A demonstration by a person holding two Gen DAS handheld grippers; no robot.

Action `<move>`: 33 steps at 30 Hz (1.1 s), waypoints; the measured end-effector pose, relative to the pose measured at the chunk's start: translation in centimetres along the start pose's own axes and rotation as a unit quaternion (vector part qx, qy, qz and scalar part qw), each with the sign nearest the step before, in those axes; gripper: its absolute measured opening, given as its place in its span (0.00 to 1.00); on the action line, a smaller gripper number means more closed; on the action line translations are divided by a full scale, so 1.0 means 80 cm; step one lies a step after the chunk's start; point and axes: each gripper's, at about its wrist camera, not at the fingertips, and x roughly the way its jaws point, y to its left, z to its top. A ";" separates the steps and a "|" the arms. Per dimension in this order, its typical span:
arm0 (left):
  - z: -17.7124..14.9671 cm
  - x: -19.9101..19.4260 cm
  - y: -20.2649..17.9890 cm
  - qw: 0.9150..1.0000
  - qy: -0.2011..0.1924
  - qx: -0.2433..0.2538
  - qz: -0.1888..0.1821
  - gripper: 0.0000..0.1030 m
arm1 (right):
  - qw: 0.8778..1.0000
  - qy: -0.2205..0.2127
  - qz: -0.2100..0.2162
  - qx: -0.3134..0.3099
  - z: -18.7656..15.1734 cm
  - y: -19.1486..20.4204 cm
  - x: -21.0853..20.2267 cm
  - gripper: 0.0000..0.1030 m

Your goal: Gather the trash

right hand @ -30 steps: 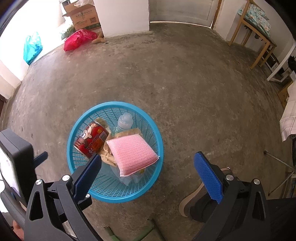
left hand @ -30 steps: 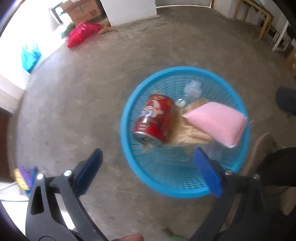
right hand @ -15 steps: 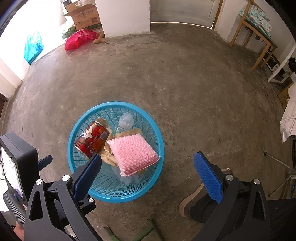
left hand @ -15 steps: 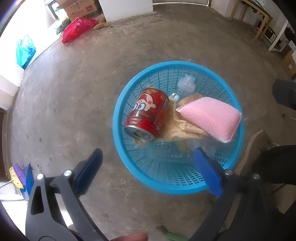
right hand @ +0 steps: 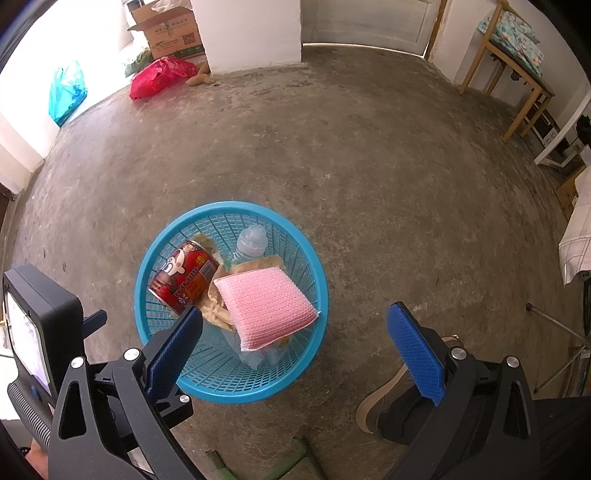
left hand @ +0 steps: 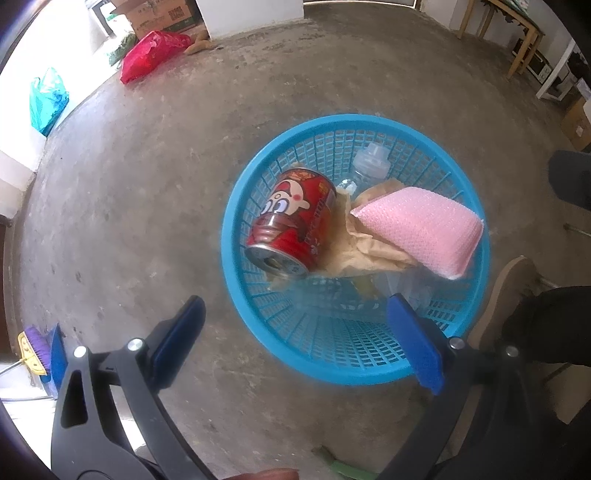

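Note:
A round blue mesh basket point(left hand: 334, 356) point(right hand: 218, 384) stands on the concrete floor. In it lie a red drink can point(left hand: 295, 219) point(right hand: 184, 277), a pink sponge point(left hand: 424, 227) point(right hand: 264, 301), crumpled brown paper point(left hand: 364, 245) point(right hand: 214, 308) and a clear plastic bottle point(left hand: 369, 162) point(right hand: 249, 242). My left gripper point(left hand: 295, 343) hovers open over the basket's near rim, holding nothing. My right gripper point(right hand: 295, 345) is open and empty, above the floor at the basket's right side.
A red bag point(right hand: 160, 75), a cardboard box point(right hand: 171, 27) and a teal bag point(right hand: 66, 90) sit by the far wall. Wooden furniture point(right hand: 513, 66) stands at the right. A person's shoe point(right hand: 384, 398) rests near the basket. A brush point(left hand: 33, 347) lies at the left.
The left gripper has drawn back and up from the basket, which now sits a little farther off and sharper in its view. The right gripper has barely moved.

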 end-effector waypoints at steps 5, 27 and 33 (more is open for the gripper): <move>-0.001 0.001 -0.004 1.000 -0.001 0.006 -0.002 0.92 | 1.000 0.000 0.000 0.001 0.001 0.001 0.000 0.94; 0.003 -0.001 -0.007 1.000 -0.002 0.016 -0.007 0.92 | 1.000 0.001 0.001 -0.001 -0.001 0.000 0.001 0.94; 0.004 -0.001 -0.008 1.000 0.000 0.016 -0.011 0.92 | 1.000 0.002 0.000 -0.002 -0.001 -0.001 0.001 0.94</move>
